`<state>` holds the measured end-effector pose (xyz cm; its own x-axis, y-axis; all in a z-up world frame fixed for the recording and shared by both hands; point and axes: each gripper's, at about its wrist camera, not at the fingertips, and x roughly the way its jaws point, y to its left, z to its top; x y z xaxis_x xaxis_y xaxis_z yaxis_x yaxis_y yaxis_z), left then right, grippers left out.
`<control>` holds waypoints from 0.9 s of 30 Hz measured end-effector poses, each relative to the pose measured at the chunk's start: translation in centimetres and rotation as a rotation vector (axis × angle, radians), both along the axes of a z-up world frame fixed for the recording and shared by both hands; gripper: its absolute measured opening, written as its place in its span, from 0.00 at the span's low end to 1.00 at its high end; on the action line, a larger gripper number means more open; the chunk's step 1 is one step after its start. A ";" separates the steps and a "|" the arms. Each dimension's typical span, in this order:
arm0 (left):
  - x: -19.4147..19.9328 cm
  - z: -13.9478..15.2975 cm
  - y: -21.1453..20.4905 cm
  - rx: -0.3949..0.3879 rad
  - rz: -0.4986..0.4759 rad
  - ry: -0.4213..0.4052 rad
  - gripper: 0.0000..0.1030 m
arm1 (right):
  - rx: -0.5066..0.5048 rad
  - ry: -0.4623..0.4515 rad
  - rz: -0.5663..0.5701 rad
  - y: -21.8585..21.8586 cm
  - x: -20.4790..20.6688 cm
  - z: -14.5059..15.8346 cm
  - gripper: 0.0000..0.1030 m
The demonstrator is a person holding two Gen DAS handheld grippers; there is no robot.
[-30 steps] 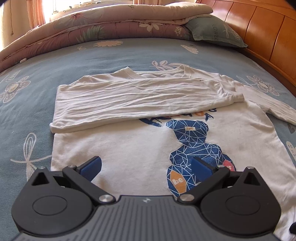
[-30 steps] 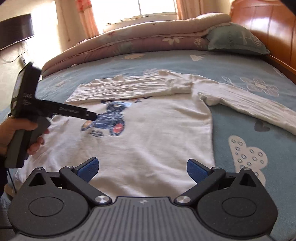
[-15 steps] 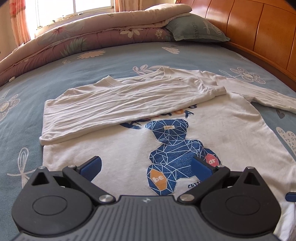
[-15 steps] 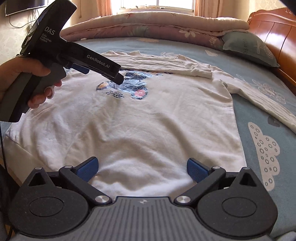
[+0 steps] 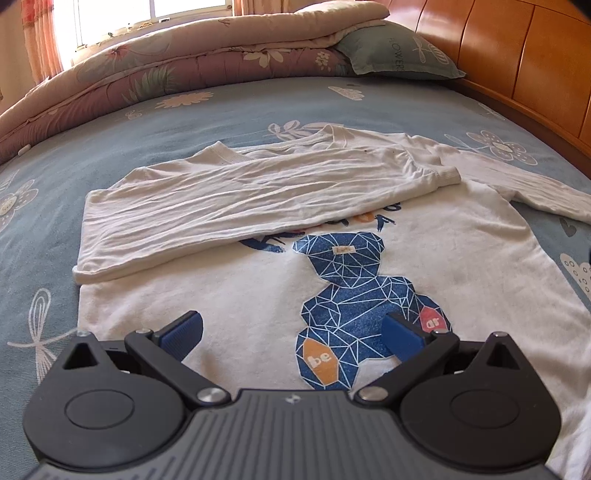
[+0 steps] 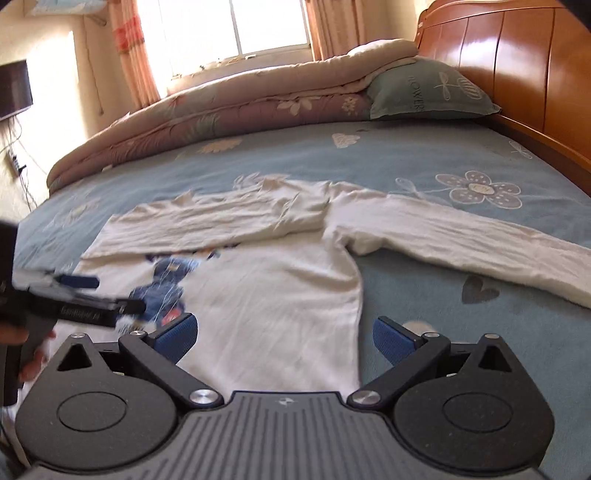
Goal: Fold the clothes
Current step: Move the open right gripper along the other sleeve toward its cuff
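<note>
A white long-sleeved shirt (image 5: 236, 295) with a blue bear print (image 5: 351, 291) lies flat on the bed. One sleeve (image 5: 240, 199) is folded across the chest. The other sleeve (image 6: 461, 240) stretches out to the right over the sheet. My left gripper (image 5: 291, 332) hovers open above the lower shirt body, nothing between its blue pads. My right gripper (image 6: 282, 334) is open over the shirt's right side edge, empty. The left gripper (image 6: 74, 299), held in a hand, also shows at the left of the right wrist view.
The blue patterned bed sheet (image 5: 184, 122) surrounds the shirt. A rolled quilt (image 6: 221, 110) and a green pillow (image 6: 424, 92) lie at the far end. A wooden headboard (image 6: 517, 66) runs along the right. A window (image 6: 258, 29) is behind.
The right gripper swung right and lifted, so the outstretched sleeve came into view. The left gripper shifted slightly over the shirt's lower body. Both stayed open.
</note>
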<state>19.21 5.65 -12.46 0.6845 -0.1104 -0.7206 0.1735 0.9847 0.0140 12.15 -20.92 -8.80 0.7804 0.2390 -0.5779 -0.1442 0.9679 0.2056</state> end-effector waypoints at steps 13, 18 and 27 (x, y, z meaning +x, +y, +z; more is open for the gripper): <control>1.4 -0.6 0.2 -0.045 0.031 0.030 0.99 | 0.231 0.069 -0.016 -2.4 14.6 -3.2 1.00; 1.5 -0.5 0.1 -0.041 0.037 0.029 0.99 | 0.196 0.083 -0.031 -4.7 11.6 -4.6 1.00; 1.0 -0.1 -0.5 -0.054 0.002 0.001 0.99 | 0.147 -0.004 -0.164 -11.4 8.2 -0.9 1.00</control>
